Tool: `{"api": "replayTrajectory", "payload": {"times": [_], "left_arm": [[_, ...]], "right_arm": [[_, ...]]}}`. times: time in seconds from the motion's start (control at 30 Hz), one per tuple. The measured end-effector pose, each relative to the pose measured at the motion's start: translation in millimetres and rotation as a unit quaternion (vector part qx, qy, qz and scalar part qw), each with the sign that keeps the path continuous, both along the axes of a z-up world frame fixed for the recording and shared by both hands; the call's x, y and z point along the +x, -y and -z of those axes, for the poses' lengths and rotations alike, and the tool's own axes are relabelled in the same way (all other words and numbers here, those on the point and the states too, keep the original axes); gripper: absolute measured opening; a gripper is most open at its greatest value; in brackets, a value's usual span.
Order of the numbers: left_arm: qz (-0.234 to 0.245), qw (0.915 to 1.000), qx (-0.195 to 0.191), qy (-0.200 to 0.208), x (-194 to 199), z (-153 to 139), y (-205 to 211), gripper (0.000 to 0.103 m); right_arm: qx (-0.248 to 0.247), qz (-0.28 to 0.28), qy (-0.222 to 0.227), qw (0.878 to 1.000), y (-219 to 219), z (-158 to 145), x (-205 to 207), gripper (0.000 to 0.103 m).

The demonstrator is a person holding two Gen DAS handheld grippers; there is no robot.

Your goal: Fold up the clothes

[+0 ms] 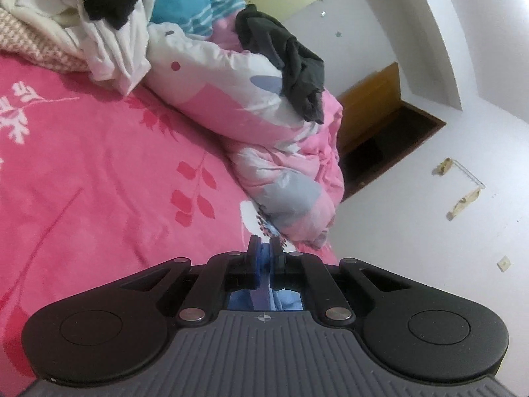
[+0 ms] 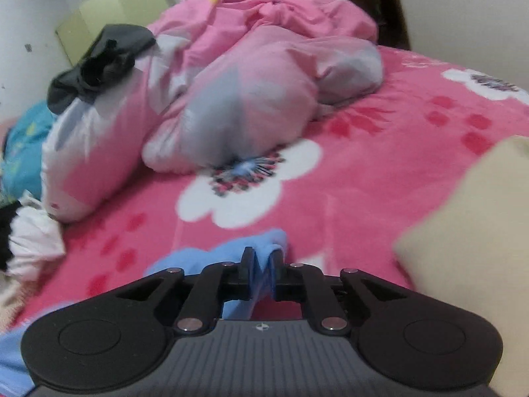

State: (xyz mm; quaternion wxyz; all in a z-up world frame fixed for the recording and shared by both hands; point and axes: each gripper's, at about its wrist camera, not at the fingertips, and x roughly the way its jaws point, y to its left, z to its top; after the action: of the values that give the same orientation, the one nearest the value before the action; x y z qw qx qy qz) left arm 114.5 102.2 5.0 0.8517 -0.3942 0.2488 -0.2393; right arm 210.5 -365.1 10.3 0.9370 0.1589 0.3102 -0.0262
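Observation:
A light blue garment (image 2: 228, 253) lies bunched on the pink floral bedsheet (image 2: 363, 198) just in front of my right gripper (image 2: 263, 263). A fold of it stands pinched between that gripper's blue pads, so the right gripper is shut on the cloth. In the left wrist view, my left gripper (image 1: 264, 253) is shut on the same blue garment (image 1: 287, 301). A thin edge of cloth shows between its pads and more hangs below the fingers. Most of the garment is hidden under both gripper bodies.
A crumpled pink, white and grey quilt (image 1: 251, 99) lies along the bed with a dark grey garment (image 1: 291, 63) on top. A pile of white and black clothes (image 1: 99, 16) sits at the bed's far left. A beige cloth (image 2: 469, 231) lies at the right. White wall (image 1: 429, 231) borders the bed.

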Motion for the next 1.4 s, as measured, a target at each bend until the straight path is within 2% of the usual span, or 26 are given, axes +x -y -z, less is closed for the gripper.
{"api": "replayTrajectory", "payload": {"times": [0.03,0.07,0.13,0.2,0.27,0.33,0.5,0.6,0.63,0.77,0.83,0.9,0.97,1.03,1.13,1.2,1.27,1.3,1.4], "left_arm": [[0.002,1.0,0.001,0.006,0,-3,2,0.002],[0.005,0.9999,0.0,0.013,-1,-7,4,0.002],[0.013,0.9995,-0.003,0.028,-1,-17,11,0.002],[0.022,0.9988,-0.003,0.043,-2,-28,19,0.003],[0.032,0.9975,-0.001,0.063,-5,-39,29,0.003],[0.038,0.9963,-0.004,0.076,-10,-48,37,0.003],[0.037,0.994,-0.01,0.102,-27,-66,49,0.003],[0.017,0.9933,-0.01,0.114,-39,-73,43,0.003],[0.005,0.9932,-0.011,0.116,-42,-74,38,0.003],[-0.045,0.9932,-0.02,0.106,-47,-70,8,0.003],[-0.075,0.9929,-0.018,0.091,-47,-61,-9,0.003],[-0.116,0.991,-0.001,0.067,-45,-46,-25,0.003],[-0.156,0.9867,0.016,0.043,-43,-32,-41,0.003],[-0.191,0.9807,0.037,0.017,-40,-16,-54,0.003],[-0.224,0.971,0.082,-0.022,-36,7,-63,0.004],[-0.239,0.9652,0.105,-0.011,-42,12,-63,0.006],[-0.247,0.9603,0.128,0.011,-51,10,-60,0.022],[-0.245,0.9594,0.139,0.022,-55,8,-57,0.027],[-0.195,0.9649,0.168,0.051,-62,4,-36,0.035]], "right_arm": [[-0.025,0.0,0.011,1.0,-2,-2,-10,0.029],[-0.05,-0.001,0.022,0.998,-5,-5,-20,0.052],[-0.108,0.002,0.064,0.992,-12,-15,-42,0.062],[-0.134,-0.012,0.108,0.985,-17,-31,-64,0.062],[-0.115,-0.07,0.143,0.981,-26,-46,-84,0.062],[-0.103,-0.137,0.166,0.971,-43,-55,-103,0.062],[-0.085,-0.301,0.186,0.931,-107,-50,-138,0.061],[-0.114,-0.341,0.184,0.915,-140,-37,-146,0.061],[-0.117,-0.341,0.185,0.914,-143,-34,-146,0.061],[-0.092,-0.321,0.143,0.932,-133,-16,-127,0.061],[-0.097,-0.318,0.118,0.936,-127,-3,-115,0.061],[-0.093,-0.32,0.081,0.939,-121,12,-107,0.052],[-0.067,-0.321,0.044,0.944,-112,24,-104,0.029],[-0.046,-0.318,0.02,0.947,-102,32,-105,0.026],[-0.044,-0.317,0.019,0.947,-97,32,-114,0.022],[-0.039,-0.314,0.024,0.948,-92,27,-117,0.02],[-0.018,-0.301,0.032,0.953,-85,18,-121,0.02],[-0.008,-0.29,0.037,0.956,-81,14,-123,0.02],[0.041,-0.257,0.039,0.965,-69,4,-114,0.027]]}}
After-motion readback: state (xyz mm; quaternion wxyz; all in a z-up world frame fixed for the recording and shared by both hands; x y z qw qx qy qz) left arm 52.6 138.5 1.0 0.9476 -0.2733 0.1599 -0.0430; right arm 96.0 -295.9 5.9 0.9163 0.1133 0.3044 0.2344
